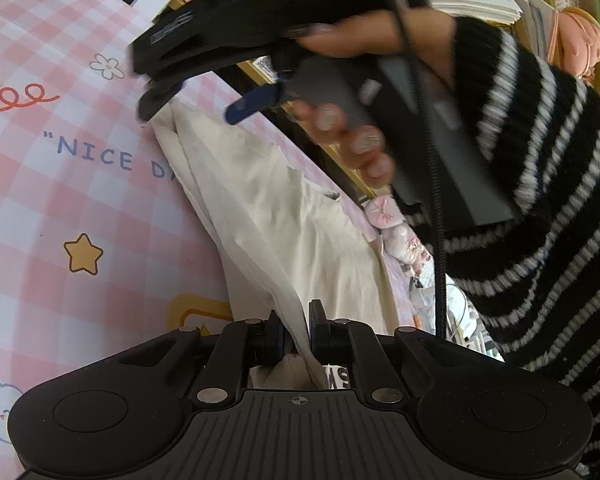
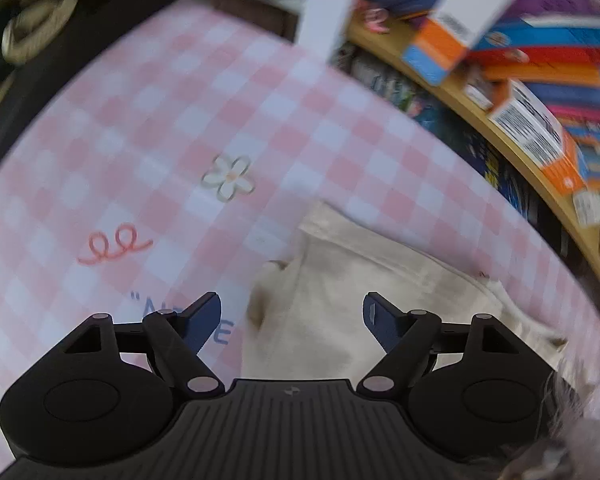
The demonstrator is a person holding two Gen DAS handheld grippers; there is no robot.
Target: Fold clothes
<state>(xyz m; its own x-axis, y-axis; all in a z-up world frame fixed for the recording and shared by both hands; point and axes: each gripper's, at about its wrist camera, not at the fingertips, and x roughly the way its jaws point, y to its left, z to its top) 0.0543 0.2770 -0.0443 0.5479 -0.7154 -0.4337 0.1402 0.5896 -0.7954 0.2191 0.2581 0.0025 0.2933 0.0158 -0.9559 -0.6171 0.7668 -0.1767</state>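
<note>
On the pink checked tabletop (image 1: 80,184) at the left, printed with a star and a flower, nothing lies in the way, which leaves room for folding. Toward the middle lies the cream garment (image 1: 284,216), one edge lifted off the cloth because the left tool (image 1: 298,336) is clamped on it. Over its far end hovers the right tool (image 2: 292,320), jaws wide and empty, seemingly placed to take another edge.
</note>
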